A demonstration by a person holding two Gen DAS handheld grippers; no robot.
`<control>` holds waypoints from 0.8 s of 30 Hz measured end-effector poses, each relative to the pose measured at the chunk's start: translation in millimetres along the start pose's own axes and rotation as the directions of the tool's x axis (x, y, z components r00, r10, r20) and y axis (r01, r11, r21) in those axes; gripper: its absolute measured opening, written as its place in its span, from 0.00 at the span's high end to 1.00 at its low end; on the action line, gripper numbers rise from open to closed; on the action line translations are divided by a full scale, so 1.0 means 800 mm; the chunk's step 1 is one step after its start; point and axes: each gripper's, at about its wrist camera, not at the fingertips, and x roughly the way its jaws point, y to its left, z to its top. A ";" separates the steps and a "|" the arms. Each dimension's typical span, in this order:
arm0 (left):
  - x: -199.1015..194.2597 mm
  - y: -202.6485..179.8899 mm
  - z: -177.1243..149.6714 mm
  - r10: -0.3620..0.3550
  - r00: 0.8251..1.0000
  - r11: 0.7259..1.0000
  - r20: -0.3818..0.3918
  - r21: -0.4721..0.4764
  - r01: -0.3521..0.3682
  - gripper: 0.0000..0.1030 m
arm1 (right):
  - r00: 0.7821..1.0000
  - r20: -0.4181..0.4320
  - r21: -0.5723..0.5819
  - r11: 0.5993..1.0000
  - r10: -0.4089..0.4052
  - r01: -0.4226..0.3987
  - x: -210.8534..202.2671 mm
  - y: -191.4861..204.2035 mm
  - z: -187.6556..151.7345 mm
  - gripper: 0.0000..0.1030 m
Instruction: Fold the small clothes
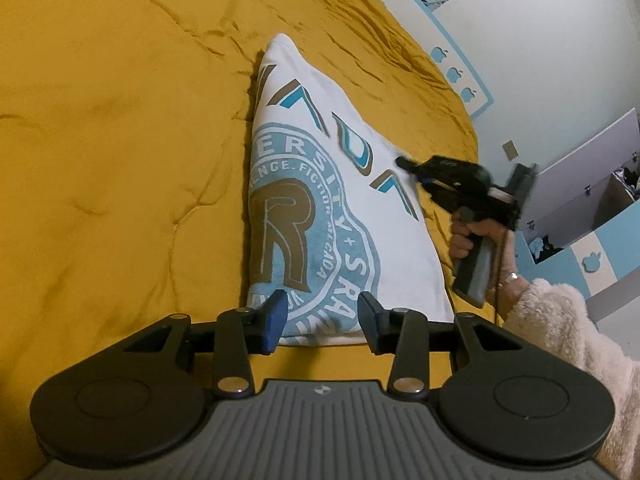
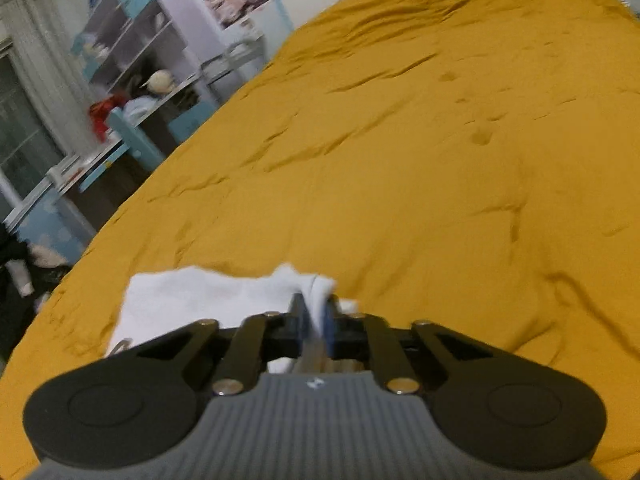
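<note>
Left wrist view: left gripper [image 1: 322, 322] hangs with jaws apart over the near hem of a white printed T-shirt [image 1: 340, 200], folded narrow on the mustard bedspread [image 1: 120, 140]. Farther along, the right gripper [image 2: 314, 322] is clamped on the shirt's side edge, blurred. Beyond, a white wall [image 1: 540, 32].

The bedspread [image 1: 120, 140] is showing a uniform mustard yellow. The T-shirt [image 1: 384, 240] is showing white, carrying a light-blue circular crest with a brown "R" at 9 o'clock and blue-and-brown lettering toward 12 o'clock. The fingertips [image 1: 276, 312] are showing blue pads on black.
</note>
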 end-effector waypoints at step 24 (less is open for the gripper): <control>0.009 -0.018 0.002 0.072 0.997 0.996 -0.019 0.044 -0.071 0.46 | 0.986 -0.103 -0.004 0.991 0.132 -0.133 -0.170 0.015 -0.161 0.86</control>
